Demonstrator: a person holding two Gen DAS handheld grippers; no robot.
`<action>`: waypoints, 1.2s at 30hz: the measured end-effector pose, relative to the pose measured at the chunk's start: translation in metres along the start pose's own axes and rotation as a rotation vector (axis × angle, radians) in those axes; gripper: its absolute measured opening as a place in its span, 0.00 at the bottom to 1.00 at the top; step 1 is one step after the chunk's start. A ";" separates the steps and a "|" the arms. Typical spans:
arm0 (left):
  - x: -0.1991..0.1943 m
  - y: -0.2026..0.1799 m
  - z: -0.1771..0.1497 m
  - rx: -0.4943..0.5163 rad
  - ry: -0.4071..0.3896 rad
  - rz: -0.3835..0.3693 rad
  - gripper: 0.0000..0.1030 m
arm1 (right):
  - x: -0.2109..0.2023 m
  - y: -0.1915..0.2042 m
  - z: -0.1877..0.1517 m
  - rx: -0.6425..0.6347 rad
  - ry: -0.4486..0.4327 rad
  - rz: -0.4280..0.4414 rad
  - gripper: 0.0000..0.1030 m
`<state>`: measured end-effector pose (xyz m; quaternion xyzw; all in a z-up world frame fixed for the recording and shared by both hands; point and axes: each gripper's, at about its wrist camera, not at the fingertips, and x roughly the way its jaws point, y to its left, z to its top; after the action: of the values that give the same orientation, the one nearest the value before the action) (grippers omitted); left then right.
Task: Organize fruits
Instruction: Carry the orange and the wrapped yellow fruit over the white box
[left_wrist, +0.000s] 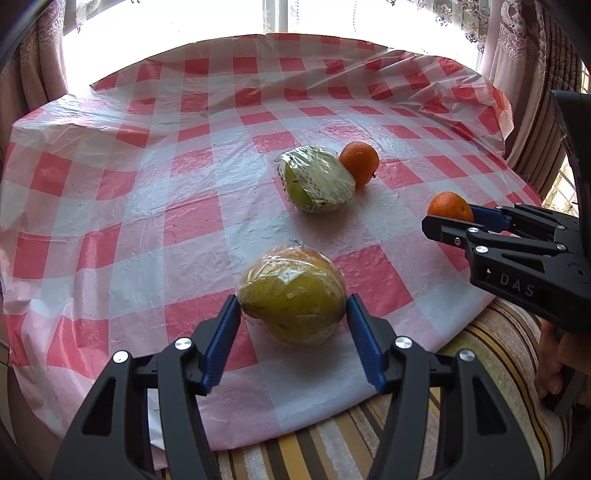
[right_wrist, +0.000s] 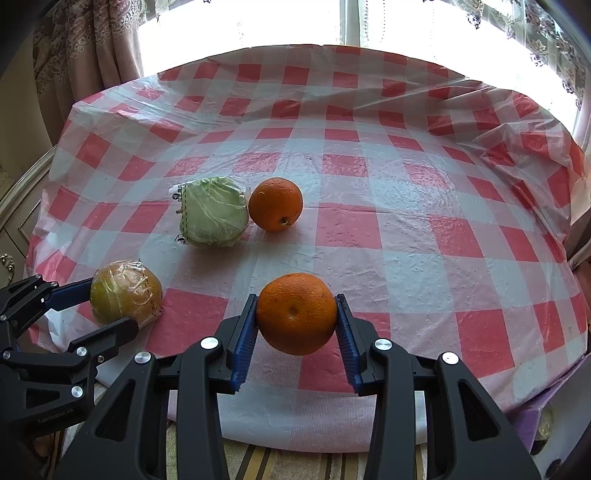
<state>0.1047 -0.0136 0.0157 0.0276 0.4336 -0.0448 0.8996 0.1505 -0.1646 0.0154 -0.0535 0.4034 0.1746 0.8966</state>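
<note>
The left gripper (left_wrist: 293, 314) is clamped on a wrapped pear (left_wrist: 291, 295), its blue pads pressing both sides of the yellow-green fruit, which sits low over the near edge of the table. The right gripper (right_wrist: 296, 319) is closed on an orange (right_wrist: 296, 314), pads tight against its flanks, and the fruit appears lifted just clear of the cloth, its shadow showing beneath. So both hands are loaded at once, each with one fruit.

Further in, near the middle of the table, a second wrapped pear (right_wrist: 213, 211) lies on its side with a second orange (right_wrist: 275, 204) touching it or all but touching. That pair looks like the gathering spot, or else fruit not yet sorted; I cannot tell which. My judgement is that the task is about midway: two fruits are carried, two rest together, and no basket or bowl is in view to receive them. What is left is to set the held fruits down, probably like with like.

The table is round, covered by a red-and-white check cloth (left_wrist: 110, 184) under a thin, crinkled plastic sheet that shines in places. A striped cushion or seat (left_wrist: 480, 350) shows below the near edge. Behind, a bright window is overexposed, with patterned curtains (right_wrist: 74, 48) at both sides.
</note>
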 end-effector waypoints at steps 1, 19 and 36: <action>0.001 -0.001 0.000 0.005 0.010 -0.003 0.58 | -0.001 -0.001 -0.002 0.003 0.003 0.001 0.39; 0.022 -0.001 0.011 0.013 0.066 -0.019 0.63 | -0.027 -0.019 -0.023 0.029 0.011 0.005 0.39; 0.003 -0.039 0.024 0.092 0.020 -0.008 0.61 | -0.056 -0.068 -0.044 0.101 0.001 -0.045 0.39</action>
<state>0.1213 -0.0547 0.0281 0.0679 0.4400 -0.0680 0.8929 0.1091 -0.2532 0.0243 -0.0174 0.4108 0.1337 0.9017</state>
